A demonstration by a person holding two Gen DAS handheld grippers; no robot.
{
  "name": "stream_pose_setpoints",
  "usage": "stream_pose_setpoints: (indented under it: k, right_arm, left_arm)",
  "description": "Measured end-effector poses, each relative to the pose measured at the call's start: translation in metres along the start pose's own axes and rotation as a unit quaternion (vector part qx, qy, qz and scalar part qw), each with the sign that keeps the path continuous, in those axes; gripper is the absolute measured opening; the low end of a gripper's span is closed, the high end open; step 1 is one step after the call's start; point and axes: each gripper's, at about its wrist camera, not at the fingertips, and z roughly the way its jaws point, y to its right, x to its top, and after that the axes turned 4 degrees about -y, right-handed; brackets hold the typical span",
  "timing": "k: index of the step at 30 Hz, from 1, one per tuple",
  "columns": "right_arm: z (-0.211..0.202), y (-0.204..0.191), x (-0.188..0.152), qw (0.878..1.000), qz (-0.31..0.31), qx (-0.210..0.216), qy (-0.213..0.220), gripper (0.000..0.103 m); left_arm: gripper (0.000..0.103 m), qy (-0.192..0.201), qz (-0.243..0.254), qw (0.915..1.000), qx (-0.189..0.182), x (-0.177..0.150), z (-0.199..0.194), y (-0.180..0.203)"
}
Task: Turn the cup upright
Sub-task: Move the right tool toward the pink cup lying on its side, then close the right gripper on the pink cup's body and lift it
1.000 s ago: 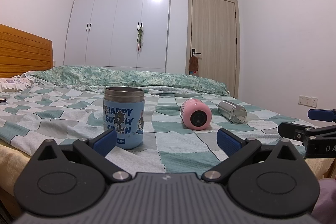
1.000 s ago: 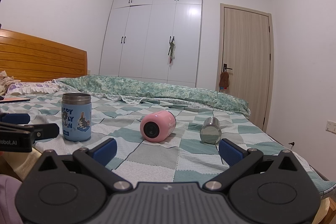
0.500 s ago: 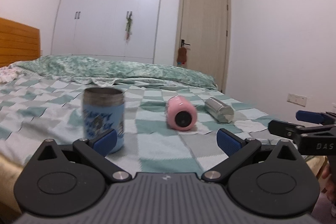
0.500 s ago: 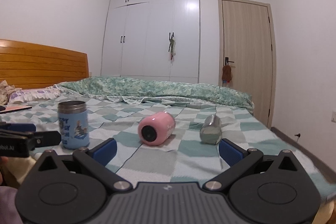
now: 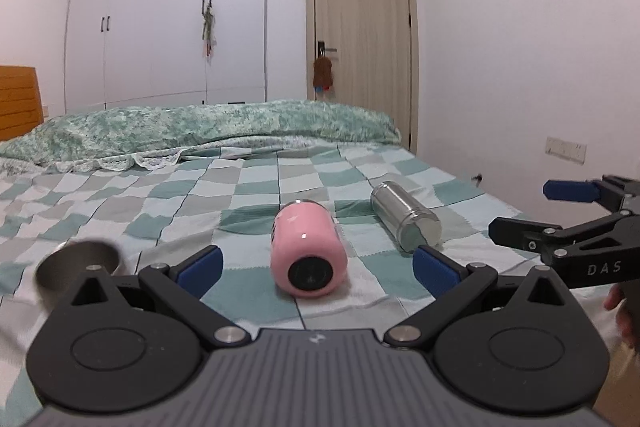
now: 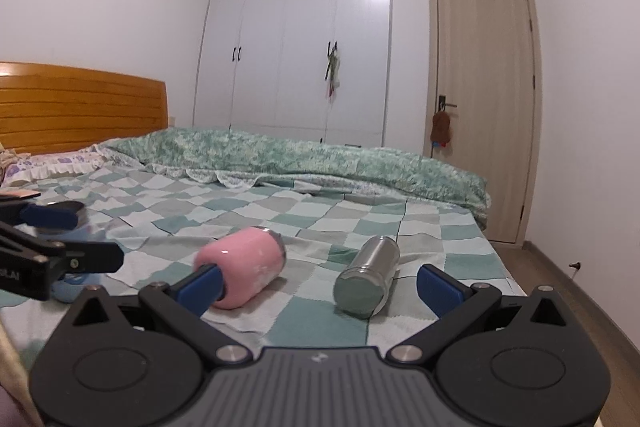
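Note:
A pink cup (image 5: 307, 251) lies on its side on the checked bedspread, its dark base toward me, between the blue pads of my open left gripper (image 5: 316, 265). A steel cup (image 5: 404, 221) lies on its side to its right. In the right wrist view the steel cup (image 6: 368, 277) lies between the pads of my open right gripper (image 6: 320, 285), and the pink cup (image 6: 244, 273) lies just behind the left pad (image 6: 202, 287). Both grippers are empty.
A blue cup with a steel rim (image 5: 78, 263) stands upright at the left, partly behind my left gripper. The right gripper (image 5: 568, 227) shows at the right of the left wrist view. A rolled green quilt (image 6: 320, 163) lies across the far bed. The bed's right edge (image 6: 508, 279) is near.
Both grippers have moved forward and down toward the lying cups. The left view has swung right, so the blue cup has slid to the left edge.

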Motion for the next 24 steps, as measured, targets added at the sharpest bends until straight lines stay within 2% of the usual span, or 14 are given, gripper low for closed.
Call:
stream_pose_setpoints:
  k: [10,13,17,24]
  right_arm:
    - [0.085,0.048,0.026,0.997,-0.030,0.028,-0.066,0.103]
    - [0.110,0.057,0.032,0.995,-0.041,0.030,-0.083,0.103]
    - [0.141,0.069,0.036,0.992,-0.038,0.059,-0.106,0.103]
    - [0.168,0.073,0.031,0.988,-0.048,0.085,-0.118,0.103]
  left_arm:
    - [0.103,-0.091,0.010,0.9955,0.023,0.050,0.095,0.003]
    - [0.103,-0.134,0.010,0.9904,0.031,0.059,0.126,0.001]
    - [0.103,-0.187,0.005,0.9815,0.039,0.063,0.165,-0.001]
    - [0.103,-0.253,0.012,0.9655,0.060,0.054,0.213,-0.001]
